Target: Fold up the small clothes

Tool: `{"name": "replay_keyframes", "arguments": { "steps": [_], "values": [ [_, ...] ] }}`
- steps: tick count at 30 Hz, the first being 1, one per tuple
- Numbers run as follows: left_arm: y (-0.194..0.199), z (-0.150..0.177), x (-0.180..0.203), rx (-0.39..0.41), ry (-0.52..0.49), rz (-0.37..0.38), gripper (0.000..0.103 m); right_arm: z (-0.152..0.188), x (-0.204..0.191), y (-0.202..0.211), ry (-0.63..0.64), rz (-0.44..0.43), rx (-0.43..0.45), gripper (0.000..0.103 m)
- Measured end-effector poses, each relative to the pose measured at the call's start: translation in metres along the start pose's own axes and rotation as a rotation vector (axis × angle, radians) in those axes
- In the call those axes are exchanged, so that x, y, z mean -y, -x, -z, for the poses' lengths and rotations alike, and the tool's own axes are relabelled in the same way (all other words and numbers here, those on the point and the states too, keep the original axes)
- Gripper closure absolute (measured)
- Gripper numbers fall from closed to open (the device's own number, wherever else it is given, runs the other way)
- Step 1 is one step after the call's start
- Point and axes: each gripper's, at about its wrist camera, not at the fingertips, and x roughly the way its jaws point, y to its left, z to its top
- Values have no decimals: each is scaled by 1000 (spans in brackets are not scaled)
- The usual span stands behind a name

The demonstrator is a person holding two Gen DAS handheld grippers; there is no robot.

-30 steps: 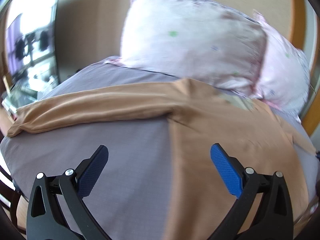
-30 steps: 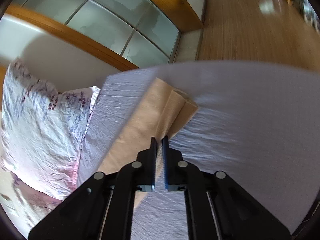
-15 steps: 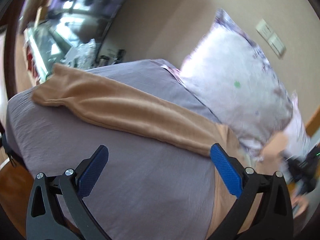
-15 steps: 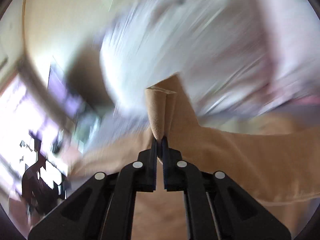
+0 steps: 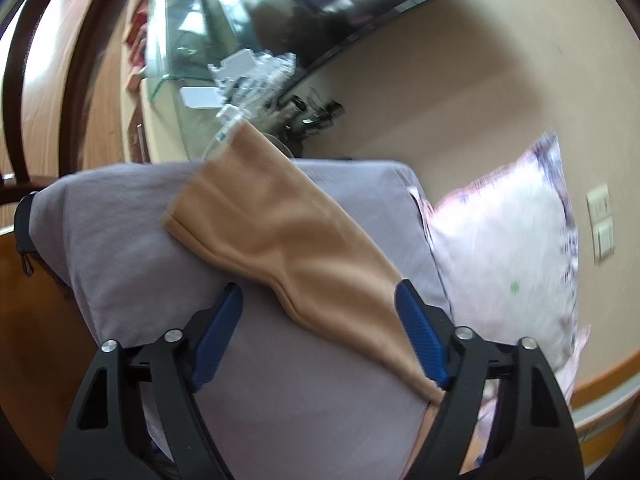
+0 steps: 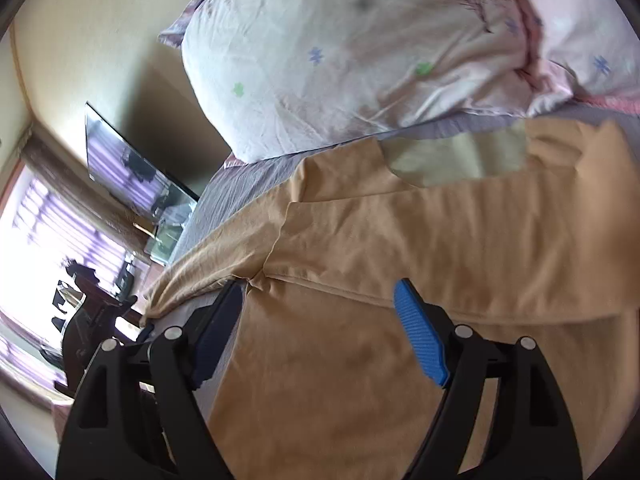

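Observation:
A tan long-sleeved garment (image 6: 400, 272) lies spread on the grey-purple bed sheet (image 5: 120, 248). One sleeve is folded across its body in the right wrist view. The other sleeve (image 5: 280, 240) stretches out toward the bed's corner in the left wrist view. My left gripper (image 5: 318, 332) is open and empty, just above the sleeve near its shoulder end. My right gripper (image 6: 318, 332) is open and empty over the body of the garment, near the armpit seam.
A pale floral pillow (image 6: 360, 52) leans against the wall at the head of the bed; it also shows in the left wrist view (image 5: 508, 256). A dark TV screen (image 6: 132, 172) and a cluttered glass cabinet (image 5: 224, 64) stand beyond the bed's corner.
My right gripper was shut on a fold of the tan garment; it has let go and now stands open over the garment. My left gripper swung left toward the outstretched sleeve, still open.

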Motion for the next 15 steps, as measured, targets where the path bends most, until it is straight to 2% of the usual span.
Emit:
{"name": "replay_keyframes", "arguments": {
  "steps": [2, 3, 5, 6, 7, 9, 11, 13, 15],
  "values": [
    [-1, -8, -3, -1, 29, -6, 28, 7, 2, 7, -16, -26, 2, 24],
    [-3, -10, -3, -1, 29, -8, 34, 7, 3, 7, -16, -36, 5, 24],
    [-9, -15, -4, -5, 24, -36, 59, 13, 0, 14, -9, -49, 7, 24],
    [-14, -18, -6, -16, 30, -44, 90, 14, 2, 18, -7, -58, 8, 24],
    [-21, -21, -11, -33, 51, -44, 98, 17, 2, 24, -4, -68, 11, 24],
    [-24, -25, -3, -25, 30, -54, 99, 17, 6, 30, -2, -79, 23, 24],
    [-17, -26, 32, 17, -83, -44, 99, 17, 16, 45, -9, -78, 61, 22],
    [-11, -15, 87, 31, -218, 27, 99, 16, 29, 60, -25, -54, 108, 21],
    [-14, 9, 147, 2, -356, 114, 99, 14, 45, 73, -54, -23, 152, 21]
  ]
}}
